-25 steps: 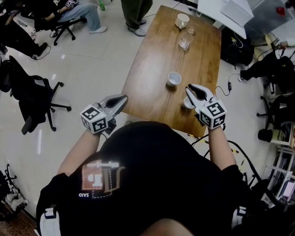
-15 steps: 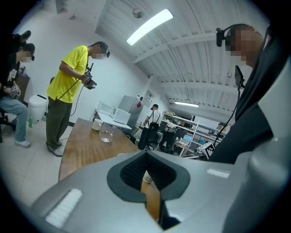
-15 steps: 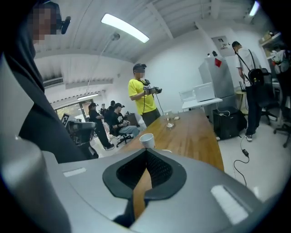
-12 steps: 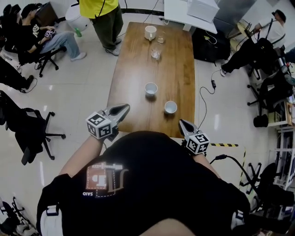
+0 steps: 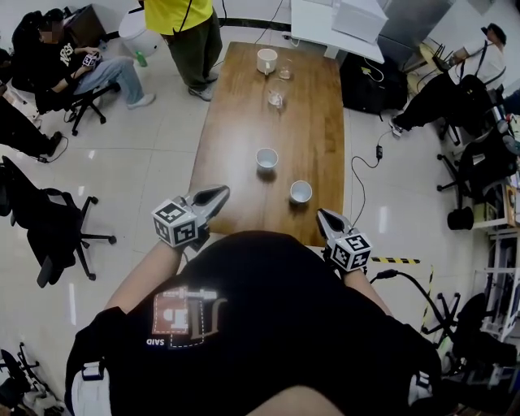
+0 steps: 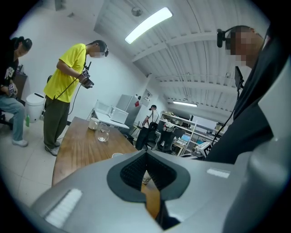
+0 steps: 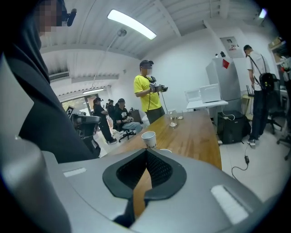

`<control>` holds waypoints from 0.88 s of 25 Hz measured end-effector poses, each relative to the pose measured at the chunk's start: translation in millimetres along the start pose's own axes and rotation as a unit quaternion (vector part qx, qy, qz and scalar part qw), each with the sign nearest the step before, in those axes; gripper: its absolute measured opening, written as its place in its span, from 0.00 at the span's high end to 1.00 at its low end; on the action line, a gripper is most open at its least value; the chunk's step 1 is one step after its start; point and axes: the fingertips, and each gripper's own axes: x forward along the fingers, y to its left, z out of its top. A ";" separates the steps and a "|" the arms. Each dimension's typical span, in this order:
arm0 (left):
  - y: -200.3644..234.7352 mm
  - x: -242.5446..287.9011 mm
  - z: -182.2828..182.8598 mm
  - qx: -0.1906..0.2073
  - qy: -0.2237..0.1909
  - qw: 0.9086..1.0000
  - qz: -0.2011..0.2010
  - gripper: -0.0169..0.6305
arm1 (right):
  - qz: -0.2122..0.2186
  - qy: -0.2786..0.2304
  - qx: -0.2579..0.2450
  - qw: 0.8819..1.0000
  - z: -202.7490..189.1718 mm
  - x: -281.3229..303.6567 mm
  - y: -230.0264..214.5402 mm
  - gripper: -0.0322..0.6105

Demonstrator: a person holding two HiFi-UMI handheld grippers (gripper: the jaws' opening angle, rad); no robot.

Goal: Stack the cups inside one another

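Two white cups stand apart on the wooden table point(image 5: 317, 130): one near the middle point(image 5: 266, 158), one closer to me on the right point(image 5: 301, 191). My left gripper point(image 5: 219, 192) hovers at the table's near left corner, jaws shut and empty. My right gripper point(image 5: 322, 214) is at the near edge, just short of the closer cup, shut on nothing. In the right gripper view the middle cup point(image 7: 148, 138) stands beyond the shut jaws point(image 7: 146, 150), and the closer cup's rim point(image 7: 164, 150) peeks over them. In the left gripper view a cup rim point(image 6: 117, 155) shows past the shut jaws point(image 6: 146, 153).
At the table's far end stand a white mug point(image 5: 266, 59), a clear glass point(image 5: 276, 97) and a smaller glass point(image 5: 284, 73). A person in a yellow shirt point(image 5: 180, 16) stands by the far left corner. Office chairs point(image 5: 49, 219) sit left; cables point(image 5: 361, 187) and bags lie right.
My right gripper has pulled back from the closer cup to the table's near edge and its jaws have closed. The left gripper has shifted slightly toward the table corner.
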 end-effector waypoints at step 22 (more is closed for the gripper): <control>44.1 -156.2 -23.2 -0.052 -0.038 0.986 0.152 0.97 | 0.099 0.331 -0.499 0.795 -22.2 241.9 27.5 0.71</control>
